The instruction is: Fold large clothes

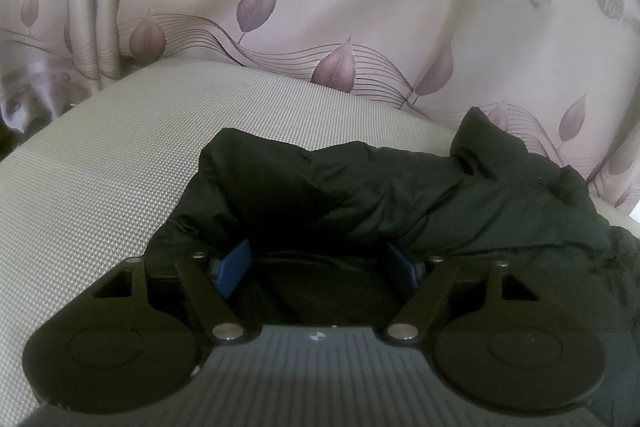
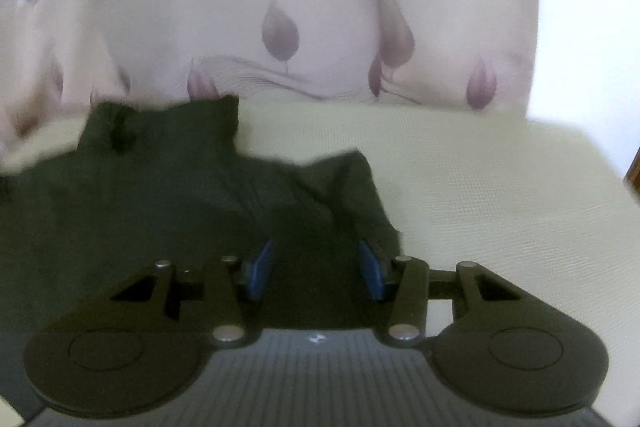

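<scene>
A black padded garment (image 1: 380, 187) lies crumpled on a beige woven cushion (image 1: 120, 167). In the left wrist view my left gripper (image 1: 320, 251) stands wide, and a thick bunch of the black fabric fills the gap and covers the tips of its blue pads (image 1: 232, 267). The right wrist view is blurred. There the same black garment (image 2: 160, 179) spreads to the left, and a narrower part of it runs between the blue pads (image 2: 260, 267) of my right gripper (image 2: 316, 251), which is shut on it.
A pale curtain with purple leaves and printed words (image 1: 320, 7) hangs right behind the cushion and also fills the top of the right view as curtain (image 2: 280, 7). Bare beige cushion (image 2: 480, 187) extends right of the garment. A white wall (image 2: 580, 27) stands at far right.
</scene>
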The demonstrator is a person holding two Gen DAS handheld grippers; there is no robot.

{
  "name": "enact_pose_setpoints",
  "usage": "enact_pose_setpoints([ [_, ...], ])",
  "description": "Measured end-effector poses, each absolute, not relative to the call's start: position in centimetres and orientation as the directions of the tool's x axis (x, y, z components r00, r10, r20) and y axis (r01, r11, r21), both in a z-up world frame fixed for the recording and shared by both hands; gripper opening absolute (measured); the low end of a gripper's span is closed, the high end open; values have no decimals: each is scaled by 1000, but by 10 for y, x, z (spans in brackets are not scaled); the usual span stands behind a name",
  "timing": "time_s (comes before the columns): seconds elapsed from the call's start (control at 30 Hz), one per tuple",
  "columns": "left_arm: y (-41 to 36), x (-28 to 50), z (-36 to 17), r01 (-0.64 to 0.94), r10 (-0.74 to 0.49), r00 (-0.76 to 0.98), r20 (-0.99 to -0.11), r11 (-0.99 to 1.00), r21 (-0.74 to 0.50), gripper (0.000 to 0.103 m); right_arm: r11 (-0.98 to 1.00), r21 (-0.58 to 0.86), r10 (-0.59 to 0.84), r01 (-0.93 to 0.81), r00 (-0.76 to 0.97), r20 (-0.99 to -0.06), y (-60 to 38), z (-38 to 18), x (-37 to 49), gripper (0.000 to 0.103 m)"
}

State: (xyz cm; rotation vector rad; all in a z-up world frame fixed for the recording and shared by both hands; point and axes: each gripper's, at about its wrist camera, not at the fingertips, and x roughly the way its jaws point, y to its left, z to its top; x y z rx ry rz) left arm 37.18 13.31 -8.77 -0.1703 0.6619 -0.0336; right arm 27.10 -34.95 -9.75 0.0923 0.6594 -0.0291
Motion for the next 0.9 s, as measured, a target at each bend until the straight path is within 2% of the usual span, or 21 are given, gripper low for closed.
enact_pose_setpoints([
  [0.1,134,371,-88,-22,-88,792,-604,985,-172,74,989,126,19,79,774,-633,-352,-121,266,47],
  [0.2,135,370,-89,-22,-92,794,-601,983,-181,74,965,234,53,117,789,-612,-365,-146,266,61],
  [0.33,134,370,-87,-24,-91,793,-602,983,-179,74,958,256,68,127,769,-636,-370,-134,269,61],
  [0.47,145,360,-73,10,-161,804,-573,966,-257,78,962,254,31,100,884,-466,-360,-94,230,63],
  [0.53,157,348,-57,32,-202,828,-524,948,-316,82,969,247,94,9,910,-404,-341,-77,216,63],
  [0.57,167,342,-47,35,-214,839,-501,939,-343,89,970,239,133,-42,916,-379,-330,-70,211,63],
  [0.67,202,331,-24,21,-201,861,-468,932,-362,92,965,206,221,-162,925,-309,-293,-54,201,64],
  [0.73,223,333,-18,13,-190,838,-511,944,-331,91,952,216,273,-215,918,-287,-274,-49,201,68],
  [0.9,254,343,-36,101,-301,714,-631,937,-333,91,924,249,357,-289,886,-297,-240,-50,213,70],
])
